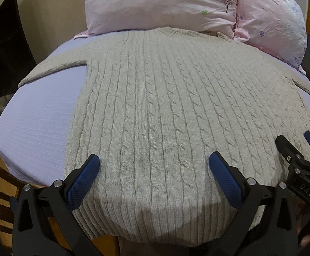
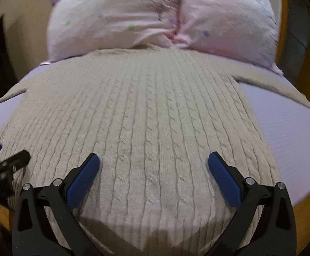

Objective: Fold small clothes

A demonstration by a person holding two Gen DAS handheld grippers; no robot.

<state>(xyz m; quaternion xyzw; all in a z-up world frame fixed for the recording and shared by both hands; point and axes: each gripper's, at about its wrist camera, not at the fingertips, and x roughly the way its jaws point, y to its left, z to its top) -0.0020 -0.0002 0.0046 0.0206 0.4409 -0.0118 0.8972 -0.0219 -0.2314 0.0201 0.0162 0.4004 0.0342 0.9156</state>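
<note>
A beige cable-knit sweater (image 1: 161,98) lies spread flat on a lilac bed sheet (image 1: 33,119), neck towards the pillows, sleeves out to both sides. It also fills the right wrist view (image 2: 146,111). My left gripper (image 1: 154,163) is open and empty, just above the sweater's lower left part near the ribbed hem. My right gripper (image 2: 154,162) is open and empty above the lower right part. The right gripper also shows at the right edge of the left wrist view (image 1: 293,145); the left gripper shows at the left edge of the right wrist view (image 2: 5,153).
Two pink flowered pillows (image 1: 165,4) lie at the head of the bed, touching the sweater's collar. A wooden bed frame (image 2: 308,213) runs under the mattress edge. A dark opening (image 1: 3,49) is at the far left.
</note>
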